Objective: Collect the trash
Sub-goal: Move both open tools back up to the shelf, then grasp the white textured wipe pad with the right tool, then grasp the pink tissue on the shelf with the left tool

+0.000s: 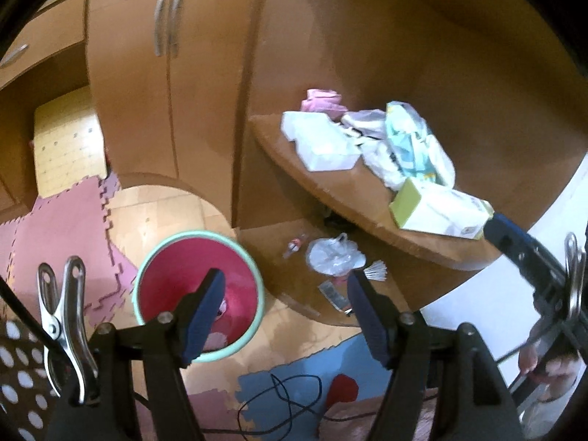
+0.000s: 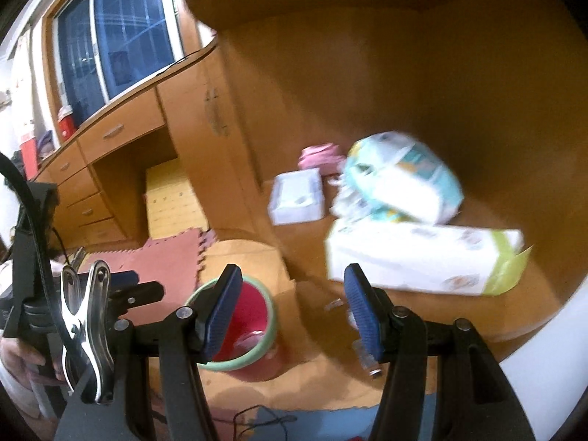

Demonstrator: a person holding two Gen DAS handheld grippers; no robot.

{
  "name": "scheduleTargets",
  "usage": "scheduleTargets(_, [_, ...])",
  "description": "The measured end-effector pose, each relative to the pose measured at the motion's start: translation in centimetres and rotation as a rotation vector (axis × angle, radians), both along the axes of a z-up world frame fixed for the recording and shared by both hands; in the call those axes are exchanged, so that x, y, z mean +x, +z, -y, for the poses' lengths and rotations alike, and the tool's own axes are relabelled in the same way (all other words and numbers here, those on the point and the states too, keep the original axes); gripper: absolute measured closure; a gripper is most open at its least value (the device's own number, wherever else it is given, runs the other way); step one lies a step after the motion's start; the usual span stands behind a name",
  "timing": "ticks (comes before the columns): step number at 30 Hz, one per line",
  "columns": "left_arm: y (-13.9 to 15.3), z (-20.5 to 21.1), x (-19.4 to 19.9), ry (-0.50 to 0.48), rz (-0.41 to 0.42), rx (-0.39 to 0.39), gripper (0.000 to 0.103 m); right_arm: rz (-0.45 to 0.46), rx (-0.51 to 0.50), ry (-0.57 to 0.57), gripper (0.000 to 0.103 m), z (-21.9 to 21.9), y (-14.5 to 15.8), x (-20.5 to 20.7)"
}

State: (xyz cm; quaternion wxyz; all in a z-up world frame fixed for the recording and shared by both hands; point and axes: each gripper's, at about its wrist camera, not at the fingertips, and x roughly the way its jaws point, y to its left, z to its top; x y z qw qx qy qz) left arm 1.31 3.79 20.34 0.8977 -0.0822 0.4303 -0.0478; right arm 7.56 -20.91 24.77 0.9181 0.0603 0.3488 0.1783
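Note:
A red bin with a mint rim (image 1: 165,294) stands on the floor, with some pale scraps at its bottom. My left gripper (image 1: 286,312) hangs above and just right of it, open and empty. On the low wooden step (image 1: 279,235) lie a crumpled clear plastic bag (image 1: 332,255), a small wrapper (image 1: 294,246), a silver packet (image 1: 336,297) and a white shuttlecock (image 1: 376,270). My right gripper (image 2: 292,316) is open and empty too, between the bin (image 2: 257,330) and a small clear piece (image 2: 367,358) on the step.
The curved shelf (image 1: 286,147) above the step holds a white box (image 1: 323,143), a diaper pack (image 1: 411,143), a green-and-white carton (image 1: 441,209) and a pink bundle (image 1: 321,99). Cabinets (image 1: 147,92) stand behind. Foam mats (image 1: 62,228) and a black cable (image 1: 286,400) lie on the floor.

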Motion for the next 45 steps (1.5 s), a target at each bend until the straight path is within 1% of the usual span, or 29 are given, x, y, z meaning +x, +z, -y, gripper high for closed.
scheduleTargets(3, [0.5,0.9,1.4,-0.016,0.006,0.006,0.029,0.023,-0.018,-0.033,0.044,1.6,0.5,1.2])
scheduleTargets(5, [0.7,1.5,2.4,-0.019,0.01,-0.003,0.028,0.031,-0.036,-0.052,0.043,2.6,0.6,2.6])
scheduleTargets(8, [0.8,2.3,4.0,-0.028,0.007,-0.017,0.028,0.026,-0.066,-0.06,0.04,3.8,0.3,5.0])
scheduleTargets(12, [0.7,3.6,6.1,-0.047,0.003,-0.013,0.028,0.007,-0.117,-0.054,0.035,4.3,-1.0,7.7])
scheduleTargets(16, [0.7,4.8,8.1,-0.065,0.01,-0.02,0.028,-0.001,-0.192,-0.041,0.034,4.1,-2.5,9.9])
scheduleTargets(19, [0.4,5.4,9.2,-0.073,0.016,-0.029,0.028,0.002,-0.229,-0.028,0.034,3.8,-3.2,11.2])
scheduleTargets(22, [0.0,6.0,10.1,-0.078,0.013,-0.029,0.028,-0.01,-0.231,-0.02,0.034,4.0,-3.9,12.4])
scheduleTargets(27, [-0.7,6.7,11.4,-0.091,0.003,-0.024,0.028,-0.018,-0.196,-0.024,0.035,4.8,-4.4,13.4])
scheduleTargets(28, [-0.8,6.9,11.7,-0.093,0.003,-0.024,0.028,-0.017,-0.188,-0.023,0.037,4.9,-4.4,13.6])
scheduleTargets(30, [-0.9,7.1,12.0,-0.098,0.005,-0.024,0.028,-0.019,-0.169,-0.015,0.048,5.3,-4.4,13.8])
scheduleTargets(32, [-1.0,7.1,12.4,-0.099,0.009,-0.02,0.028,-0.025,-0.159,-0.005,0.051,5.4,-4.5,14.1])
scheduleTargets(34, [-1.0,7.1,13.0,-0.097,0.01,-0.012,0.028,-0.019,-0.165,0.011,0.06,5.3,-4.5,14.1])
scheduleTargets(36, [-1.0,7.0,13.5,-0.091,0.011,-0.004,0.028,-0.008,-0.175,0.023,0.076,5.1,-4.3,14.0])
scheduleTargets(37, [-0.9,6.9,13.5,-0.088,0.012,-0.002,0.028,-0.004,-0.179,0.024,0.08,5.1,-4.2,13.9])
scheduleTargets(38, [-0.9,6.7,13.7,-0.085,0.014,0.002,0.028,0.003,-0.187,0.022,0.087,5.0,-4.1,13.9])
scheduleTargets(41, [-0.6,6.3,14.0,-0.073,0.025,0.021,0.028,0.019,-0.189,0.008,0.092,5.2,-3.9,13.9])
scheduleTargets(45, [0.1,5.8,14.9,-0.062,0.039,0.054,0.028,0.035,-0.133,-0.019,0.095,6.1,-3.6,13.8])
